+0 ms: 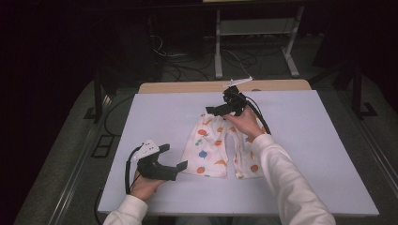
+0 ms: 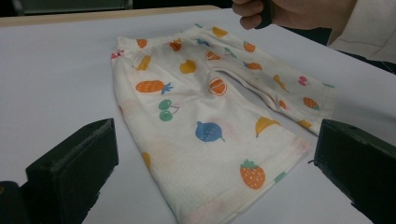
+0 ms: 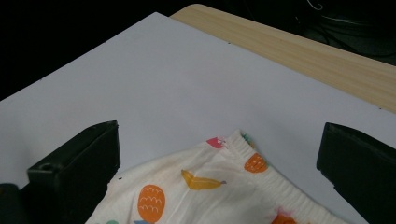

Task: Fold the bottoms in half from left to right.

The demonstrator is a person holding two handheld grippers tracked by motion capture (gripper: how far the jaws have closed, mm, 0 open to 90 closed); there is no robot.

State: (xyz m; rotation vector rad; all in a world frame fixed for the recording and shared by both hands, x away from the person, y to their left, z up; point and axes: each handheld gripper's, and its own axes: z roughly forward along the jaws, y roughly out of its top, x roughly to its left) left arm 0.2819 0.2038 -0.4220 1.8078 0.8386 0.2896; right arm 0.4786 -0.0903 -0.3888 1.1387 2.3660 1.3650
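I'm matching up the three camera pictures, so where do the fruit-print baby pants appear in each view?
High view: the pants lie flat at the middle of the white board, legs toward the person.
Left gripper view: they fill the centre, between the open jaws, leg hems nearest.
Right gripper view: their elastic waistband corner sits at bottom centre.
Shared landmark: the white board under them.

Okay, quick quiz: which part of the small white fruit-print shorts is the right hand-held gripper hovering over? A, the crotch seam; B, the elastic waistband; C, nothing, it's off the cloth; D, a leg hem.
B: the right hand-held gripper has its open jaws on either side of the gathered elastic waistband of the white fruit-print shorts, at the garment's far end in the high view.
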